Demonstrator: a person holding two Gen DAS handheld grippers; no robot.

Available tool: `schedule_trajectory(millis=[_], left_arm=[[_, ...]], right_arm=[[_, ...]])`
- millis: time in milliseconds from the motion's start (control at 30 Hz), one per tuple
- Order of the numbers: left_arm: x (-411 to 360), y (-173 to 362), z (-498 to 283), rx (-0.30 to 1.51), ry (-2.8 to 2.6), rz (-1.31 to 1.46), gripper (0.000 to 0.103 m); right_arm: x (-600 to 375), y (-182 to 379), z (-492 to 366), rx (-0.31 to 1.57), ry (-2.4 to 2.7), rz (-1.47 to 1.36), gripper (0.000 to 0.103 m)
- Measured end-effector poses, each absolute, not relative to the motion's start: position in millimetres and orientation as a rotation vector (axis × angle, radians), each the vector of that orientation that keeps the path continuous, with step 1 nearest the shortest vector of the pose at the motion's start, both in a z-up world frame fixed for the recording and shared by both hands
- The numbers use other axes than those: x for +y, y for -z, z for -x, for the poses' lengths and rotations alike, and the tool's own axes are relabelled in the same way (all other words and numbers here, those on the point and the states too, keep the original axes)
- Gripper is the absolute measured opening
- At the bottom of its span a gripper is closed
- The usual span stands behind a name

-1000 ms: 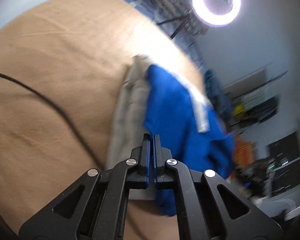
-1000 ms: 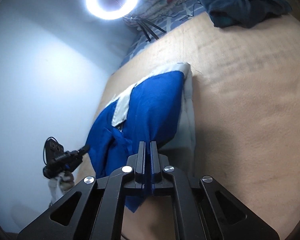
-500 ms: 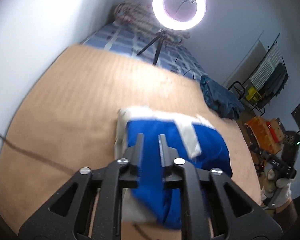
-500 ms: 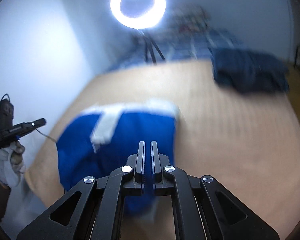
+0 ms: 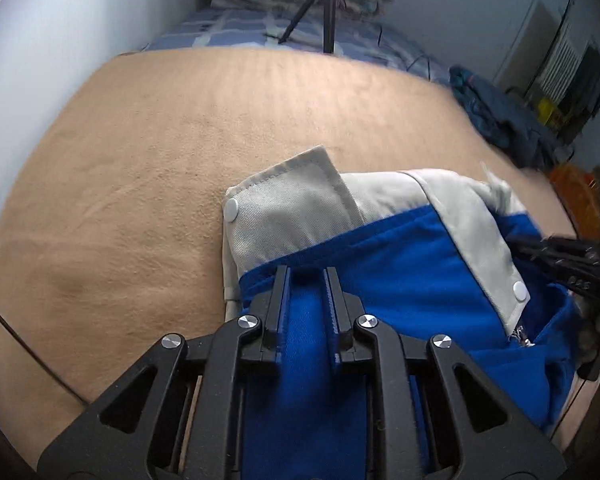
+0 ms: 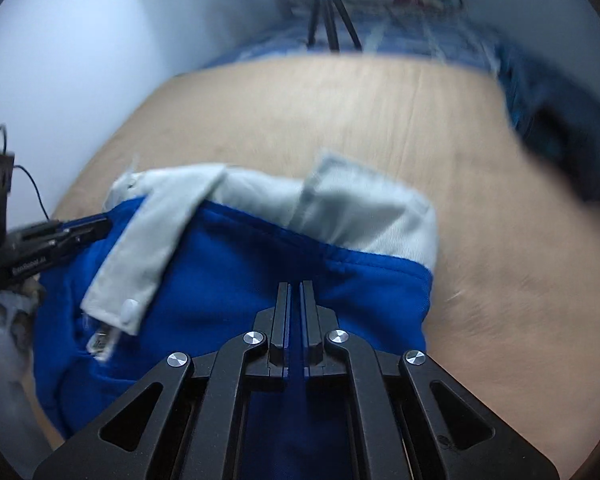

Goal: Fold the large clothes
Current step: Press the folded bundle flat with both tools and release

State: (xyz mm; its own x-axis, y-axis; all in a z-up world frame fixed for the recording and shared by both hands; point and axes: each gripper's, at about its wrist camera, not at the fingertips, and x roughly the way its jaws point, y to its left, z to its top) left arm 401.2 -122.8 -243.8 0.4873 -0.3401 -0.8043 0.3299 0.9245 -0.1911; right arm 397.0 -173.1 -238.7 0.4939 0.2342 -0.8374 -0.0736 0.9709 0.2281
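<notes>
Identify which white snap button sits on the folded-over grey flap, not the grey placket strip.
The snap at the grey flap's left edge; the other snap sits low on the placket strip, beside the zipper.

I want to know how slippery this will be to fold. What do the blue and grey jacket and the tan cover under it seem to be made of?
The blue and grey jacket looks like woven cotton or a cotton blend, matte: diagonal twill ribs show on the grey flap, with stitched edges and white, probably plastic, snaps. The tan cover looks like soft fleece or plush, matte, with a short nap.
</notes>
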Motion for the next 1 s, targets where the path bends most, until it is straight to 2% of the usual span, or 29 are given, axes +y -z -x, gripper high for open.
schedule_trajectory(millis=[167,200,333,500,667,767,900,933,1000], left_arm=[[-105.7,217.9,-396.5,0.984,0.415,0.067,0.018],[-101.4,209.7,-390.8,0.964,0.422,0.076,0.018],[-83.0,185.3,-353.0,0.912,0.491,0.095,0.018],[-79.2,211.0,-328.7,0.970,0.485,0.061,0.018],[-72.2,251.1,-324.5,1.021,0.467,0.120,0.018],[-70.8,251.2,-322.0,1.019,0.463,0.123,0.018],[-62.0,240.4,-314.8,1.035,0.472,0.114,0.018],[-54.8,235.1,-311.8,1.032,0.471,0.136,0.020],[-41.1,227.9,-309.2,1.026,0.471,0.203,0.036]], right_arm=[[-176.8,212.7,-387.4,1.038,-0.167,-0.139,0.000],[-176.3,206.4,-382.3,1.023,-0.167,-0.129,0.004],[-181.6,179.5,-328.5,0.959,-0.225,-0.157,0.004],[-181.3,193.8,-285.0,0.989,-0.227,-0.198,0.004],[-192.5,236.6,-271.0,1.042,-0.201,-0.344,0.004],[-197.4,242.9,-271.0,1.035,-0.199,-0.390,0.004],[-190.6,221.8,-264.9,1.060,-0.194,-0.289,0.004],[-190.7,214.2,-260.7,1.044,-0.196,-0.281,0.004],[-195.4,199.5,-253.0,0.996,-0.211,-0.299,0.007]])
